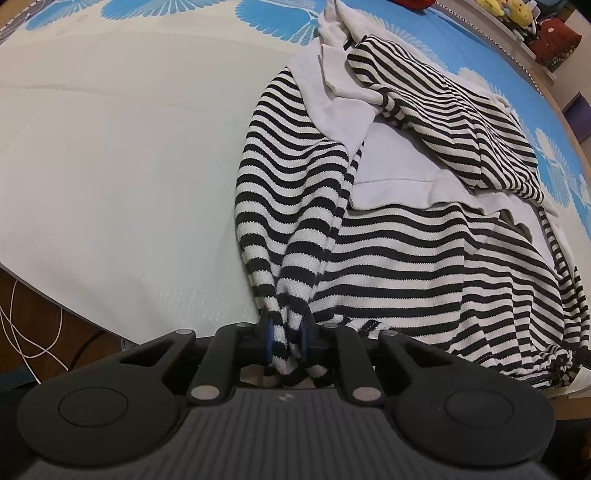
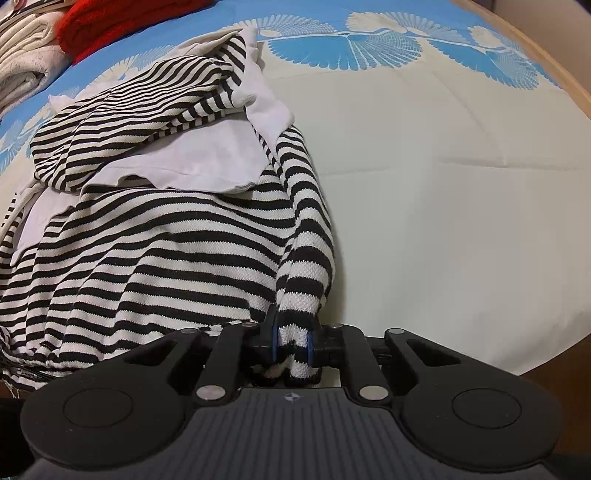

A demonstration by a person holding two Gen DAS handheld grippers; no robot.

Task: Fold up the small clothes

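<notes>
A black-and-white striped garment (image 1: 406,251) with white panels lies crumpled on a pale bed cover. In the left wrist view my left gripper (image 1: 287,338) is shut on a bunched corner of its striped hem, with cloth squeezed between the blue pads. In the right wrist view the same striped garment (image 2: 166,251) spreads to the left, and my right gripper (image 2: 293,343) is shut on another bunched corner of the hem. Both corners are pulled taut toward the near edge of the bed. A white inner panel (image 2: 192,162) shows in the middle of the garment.
The bed cover (image 1: 122,166) is pale with blue fan patterns at the far side. A red cloth (image 2: 122,22) and folded white towels (image 2: 26,55) lie at the far left. Plush toys (image 1: 513,11) sit on a shelf. White cables (image 1: 29,332) lie on the floor below the bed edge.
</notes>
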